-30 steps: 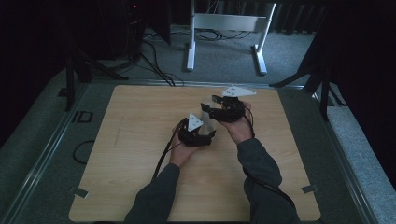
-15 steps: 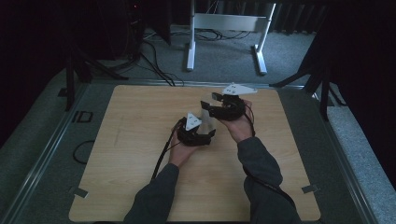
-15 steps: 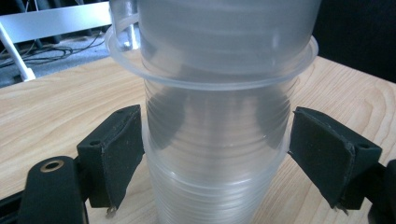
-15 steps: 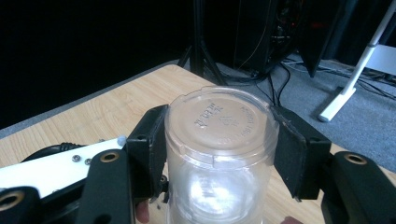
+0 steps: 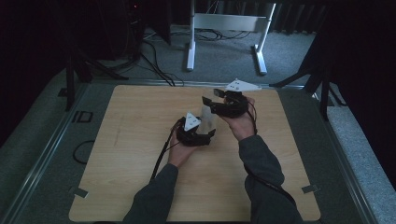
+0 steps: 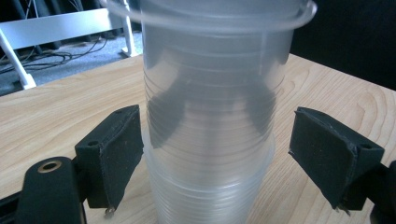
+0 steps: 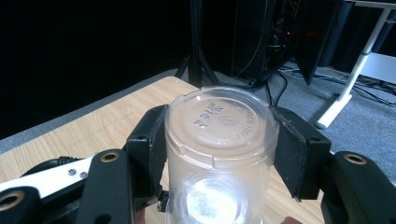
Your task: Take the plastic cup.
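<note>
A stack of clear plastic cups point(image 5: 206, 116) stands near the middle of the light wooden table point(image 5: 116, 154), between the 2 grippers. The left gripper point(image 5: 208, 135) lies just before the stack at its lower part, its jaws either side of the stack point(image 6: 210, 140) and apart from it, having just been opening; the right gripper point(image 5: 208, 103) is behind and to the right, its jaws on the upturned top cup point(image 7: 219, 140). Beyond the table's far edge, a white metal stand point(image 5: 224, 28) sits on the grey carpet floor point(image 5: 289, 56).
</note>
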`<state>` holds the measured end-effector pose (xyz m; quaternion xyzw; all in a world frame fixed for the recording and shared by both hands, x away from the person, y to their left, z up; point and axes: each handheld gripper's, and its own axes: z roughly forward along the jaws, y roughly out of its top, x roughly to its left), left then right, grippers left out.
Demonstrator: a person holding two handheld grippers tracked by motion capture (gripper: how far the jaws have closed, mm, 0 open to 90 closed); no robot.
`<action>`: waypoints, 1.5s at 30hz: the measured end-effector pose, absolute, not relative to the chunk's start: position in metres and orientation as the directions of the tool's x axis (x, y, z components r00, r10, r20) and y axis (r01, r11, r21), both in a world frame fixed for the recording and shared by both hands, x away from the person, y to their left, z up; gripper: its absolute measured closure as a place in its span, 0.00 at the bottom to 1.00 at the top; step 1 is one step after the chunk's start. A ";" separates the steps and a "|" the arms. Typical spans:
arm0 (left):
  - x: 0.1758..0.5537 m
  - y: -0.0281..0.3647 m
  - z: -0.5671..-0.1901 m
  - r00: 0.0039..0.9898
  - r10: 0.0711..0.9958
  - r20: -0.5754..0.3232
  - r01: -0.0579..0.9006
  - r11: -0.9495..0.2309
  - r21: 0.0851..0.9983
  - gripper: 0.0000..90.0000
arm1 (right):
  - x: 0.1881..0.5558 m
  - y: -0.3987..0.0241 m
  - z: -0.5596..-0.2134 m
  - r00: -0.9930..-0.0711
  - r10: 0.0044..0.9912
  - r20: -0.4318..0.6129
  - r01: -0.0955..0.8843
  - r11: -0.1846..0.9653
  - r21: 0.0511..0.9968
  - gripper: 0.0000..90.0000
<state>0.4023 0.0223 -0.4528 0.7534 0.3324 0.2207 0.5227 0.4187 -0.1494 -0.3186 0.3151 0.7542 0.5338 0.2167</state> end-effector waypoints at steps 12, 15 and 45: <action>0.401 0.025 -0.452 0.676 0.737 -0.016 0.270 -0.228 0.935 0.23 | 0.415 -0.151 -0.306 -0.708 0.706 0.002 0.225 0.224 0.948 0.46; 0.401 0.026 -0.452 0.673 0.739 -0.020 0.271 -0.222 0.937 0.23 | 0.414 -0.153 -0.302 -0.710 0.704 0.002 0.222 0.220 0.950 0.46; 0.393 0.039 -0.450 0.673 0.739 -0.033 0.281 -0.214 0.936 0.24 | 0.397 -0.195 -0.287 -0.671 0.741 -0.015 0.206 0.206 0.957 0.46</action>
